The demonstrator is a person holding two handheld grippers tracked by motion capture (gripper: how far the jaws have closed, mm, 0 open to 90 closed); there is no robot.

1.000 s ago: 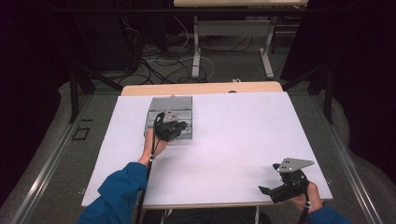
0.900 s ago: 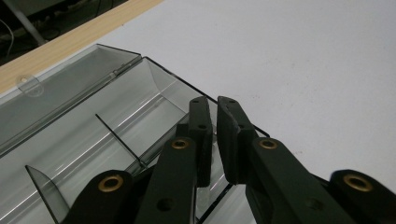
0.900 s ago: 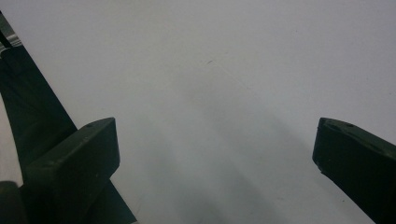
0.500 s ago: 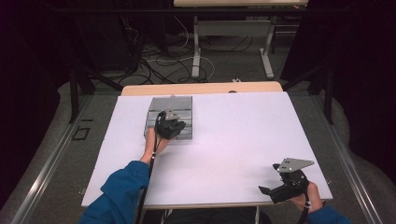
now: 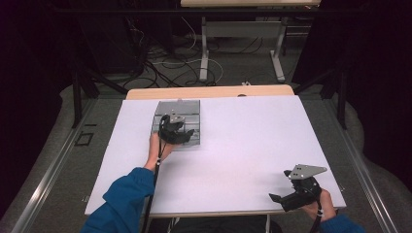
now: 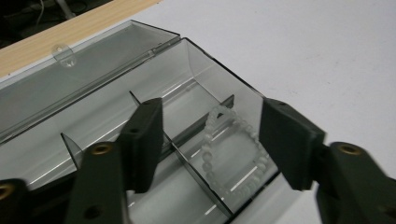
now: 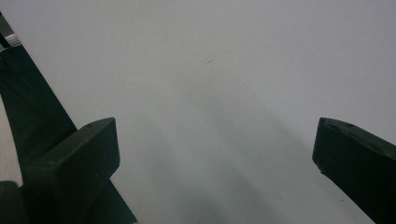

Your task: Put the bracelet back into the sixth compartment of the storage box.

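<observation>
Hovering left gripper (image 6: 212, 144), jaws just opened, bead bracelet (image 6: 233, 151) in clear box (image 6: 116, 70)

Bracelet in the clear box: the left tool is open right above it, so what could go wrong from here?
1. The left tool, whose jaws have just been opening, hangs over the bead bracelet; lifting out, a jaw could snag it.
2. The thin divider stands close beside the bracelet; a jaw might strike it.
3. The box's open lid lies flat behind; nudging the box could shift it.
</observation>
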